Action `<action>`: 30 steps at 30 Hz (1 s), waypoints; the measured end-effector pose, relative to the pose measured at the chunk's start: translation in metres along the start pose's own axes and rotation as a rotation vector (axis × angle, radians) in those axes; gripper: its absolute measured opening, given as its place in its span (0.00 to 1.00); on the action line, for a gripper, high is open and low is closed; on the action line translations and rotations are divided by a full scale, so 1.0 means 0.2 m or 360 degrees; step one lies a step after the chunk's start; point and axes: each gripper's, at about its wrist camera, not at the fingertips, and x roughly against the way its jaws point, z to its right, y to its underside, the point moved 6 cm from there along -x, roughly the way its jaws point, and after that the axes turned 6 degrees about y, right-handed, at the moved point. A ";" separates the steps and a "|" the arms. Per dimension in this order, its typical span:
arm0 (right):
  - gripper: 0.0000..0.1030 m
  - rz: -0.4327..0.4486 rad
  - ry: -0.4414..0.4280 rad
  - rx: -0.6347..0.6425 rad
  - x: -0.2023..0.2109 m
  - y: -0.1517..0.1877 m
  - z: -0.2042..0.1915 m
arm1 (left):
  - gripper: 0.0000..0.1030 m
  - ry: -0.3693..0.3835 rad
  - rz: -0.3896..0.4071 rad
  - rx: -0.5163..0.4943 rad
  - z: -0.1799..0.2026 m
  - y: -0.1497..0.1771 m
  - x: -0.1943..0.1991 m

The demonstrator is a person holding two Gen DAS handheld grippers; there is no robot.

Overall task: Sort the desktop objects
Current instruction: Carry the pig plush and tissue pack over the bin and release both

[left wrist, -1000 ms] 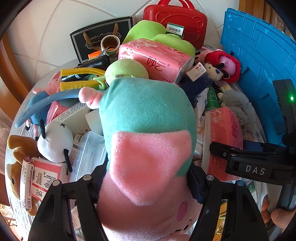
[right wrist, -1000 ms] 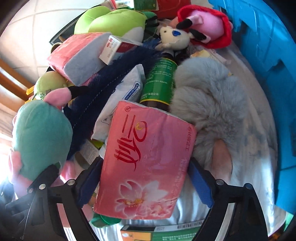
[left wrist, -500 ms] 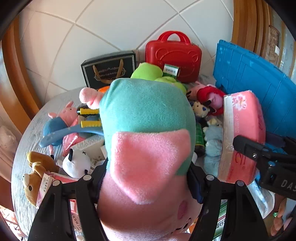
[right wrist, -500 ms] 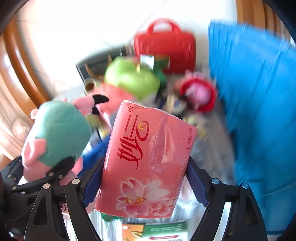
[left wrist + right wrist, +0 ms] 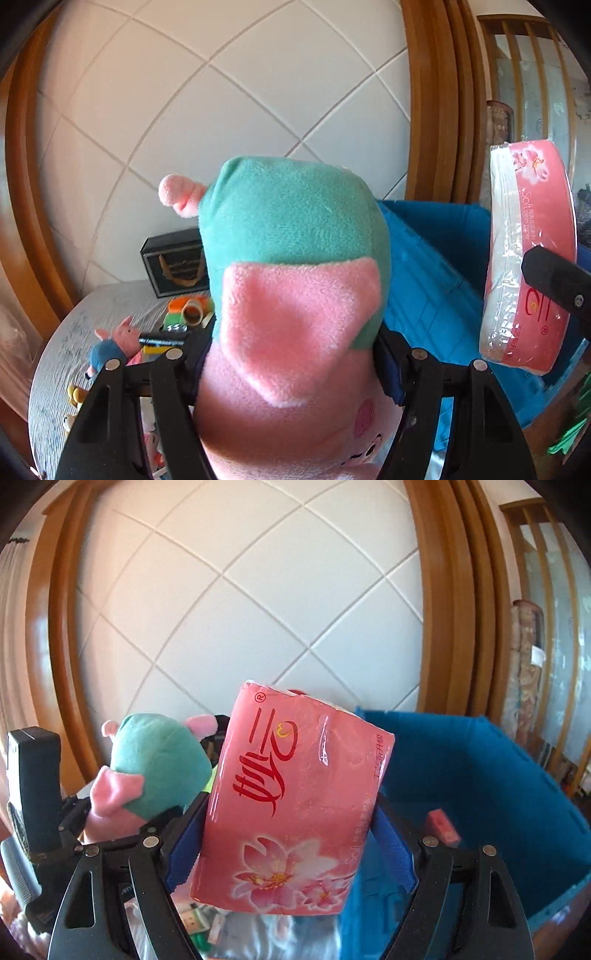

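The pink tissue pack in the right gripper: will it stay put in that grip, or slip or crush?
The pink tissue pack probably gives under pressure: its wrapper looks wrinkled where the right gripper clamps it. The glossy film could be slippery, though the blue pads hold it by both sides. It looks light for its bulk, since it hangs tilted without visibly sagging.

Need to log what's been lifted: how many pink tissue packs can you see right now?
2. One tissue pack is clamped in the right gripper; a small pink pack lies inside the blue crate. Others may be hidden.
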 end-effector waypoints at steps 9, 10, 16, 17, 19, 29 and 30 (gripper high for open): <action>0.81 0.0020 0.0436 0.0062 0.08 -0.23 0.73 | 0.68 0.0226 0.0032 -0.0076 0.69 -0.41 -0.10; 0.81 0.0000 0.0477 0.0067 0.08 -0.23 0.81 | 0.68 0.0265 0.0006 -0.0073 0.77 -0.43 -0.12; 0.82 -0.0129 0.0715 0.0179 -0.05 -0.11 1.20 | 0.68 0.0302 -0.0240 -0.0179 1.19 -0.38 -0.36; 0.82 -0.0152 0.0735 0.0203 -0.06 -0.08 1.24 | 0.68 0.0313 -0.0303 -0.0189 1.24 -0.33 -0.41; 0.82 -0.0218 0.0716 0.0197 -0.11 -0.01 1.31 | 0.68 0.0318 -0.0424 -0.0201 1.30 -0.23 -0.48; 0.82 -0.0327 0.0599 0.0133 -0.34 0.20 1.45 | 0.68 0.0163 -0.0587 -0.0318 1.33 0.01 -0.67; 0.82 -0.0329 0.0589 0.0137 -0.34 0.22 1.43 | 0.69 0.0139 -0.0571 -0.0346 1.34 -0.01 -0.67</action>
